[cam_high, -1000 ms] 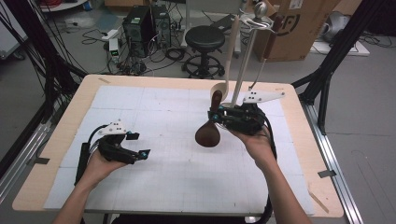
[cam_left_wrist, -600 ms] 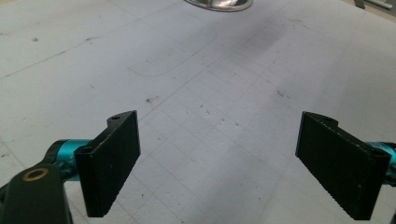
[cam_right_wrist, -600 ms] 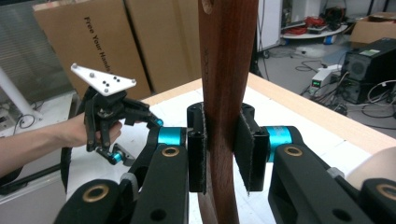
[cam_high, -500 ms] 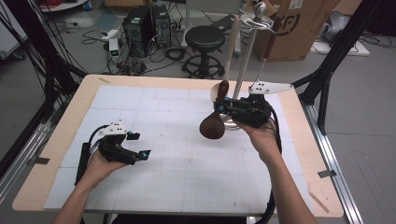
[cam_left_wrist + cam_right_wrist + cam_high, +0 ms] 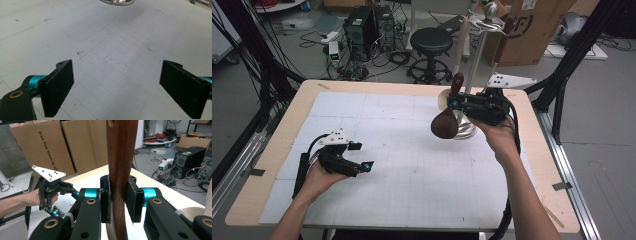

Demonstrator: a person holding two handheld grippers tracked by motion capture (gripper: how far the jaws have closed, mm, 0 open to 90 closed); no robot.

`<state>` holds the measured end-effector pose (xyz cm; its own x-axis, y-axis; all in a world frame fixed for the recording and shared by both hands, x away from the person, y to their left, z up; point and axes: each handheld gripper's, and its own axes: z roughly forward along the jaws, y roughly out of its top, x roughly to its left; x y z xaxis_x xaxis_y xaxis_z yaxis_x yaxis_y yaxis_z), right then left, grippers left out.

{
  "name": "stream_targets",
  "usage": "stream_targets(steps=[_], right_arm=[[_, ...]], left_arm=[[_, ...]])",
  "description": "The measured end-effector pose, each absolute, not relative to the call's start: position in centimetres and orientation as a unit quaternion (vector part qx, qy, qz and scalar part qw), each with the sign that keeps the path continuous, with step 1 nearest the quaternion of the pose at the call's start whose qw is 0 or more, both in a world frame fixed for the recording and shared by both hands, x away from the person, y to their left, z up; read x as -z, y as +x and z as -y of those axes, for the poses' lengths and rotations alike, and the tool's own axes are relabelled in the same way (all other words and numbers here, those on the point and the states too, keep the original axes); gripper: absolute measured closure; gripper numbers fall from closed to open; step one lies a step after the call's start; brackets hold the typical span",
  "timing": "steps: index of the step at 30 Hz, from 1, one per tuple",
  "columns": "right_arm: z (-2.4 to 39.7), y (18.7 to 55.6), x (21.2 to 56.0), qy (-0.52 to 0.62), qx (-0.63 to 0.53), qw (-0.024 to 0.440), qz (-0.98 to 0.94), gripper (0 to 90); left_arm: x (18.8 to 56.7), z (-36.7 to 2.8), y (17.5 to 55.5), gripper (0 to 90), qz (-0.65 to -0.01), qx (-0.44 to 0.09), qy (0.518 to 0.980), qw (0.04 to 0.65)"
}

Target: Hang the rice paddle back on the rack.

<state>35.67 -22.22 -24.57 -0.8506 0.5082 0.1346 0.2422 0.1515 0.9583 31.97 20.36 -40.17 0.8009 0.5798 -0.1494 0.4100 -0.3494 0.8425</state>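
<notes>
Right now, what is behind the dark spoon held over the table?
In the high view, behind the dark spoon stands a metal rack with a pale utensil hanging on it. The spoon's bowl and the right gripper cover part of the rack's base.

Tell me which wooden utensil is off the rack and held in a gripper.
The dark spoon, clamped by its handle in the right gripper. The pale utensil and the other dark one hang on the rack.

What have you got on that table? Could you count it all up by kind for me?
Wooden utensils: 3, namely the dark spoon gripped in the right tool, and a pale utensil and a dark-handled utensil hanging on the stand
Metal stand: 1
Hand-held tools: 2, the right one and the left tool, which is open
Total: 6
</notes>
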Motion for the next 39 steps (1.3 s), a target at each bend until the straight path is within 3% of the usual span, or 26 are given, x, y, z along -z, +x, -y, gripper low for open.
stream_targets(steps=[39], right_arm=[[22.9, 37.9, 21.2, 0.259, -0.597, 0.131, -0.748, 75.9]], left_arm=[[40.1, -20.6, 32.0, 12.5, -0.308, -0.087, 0.810, 0.491]])
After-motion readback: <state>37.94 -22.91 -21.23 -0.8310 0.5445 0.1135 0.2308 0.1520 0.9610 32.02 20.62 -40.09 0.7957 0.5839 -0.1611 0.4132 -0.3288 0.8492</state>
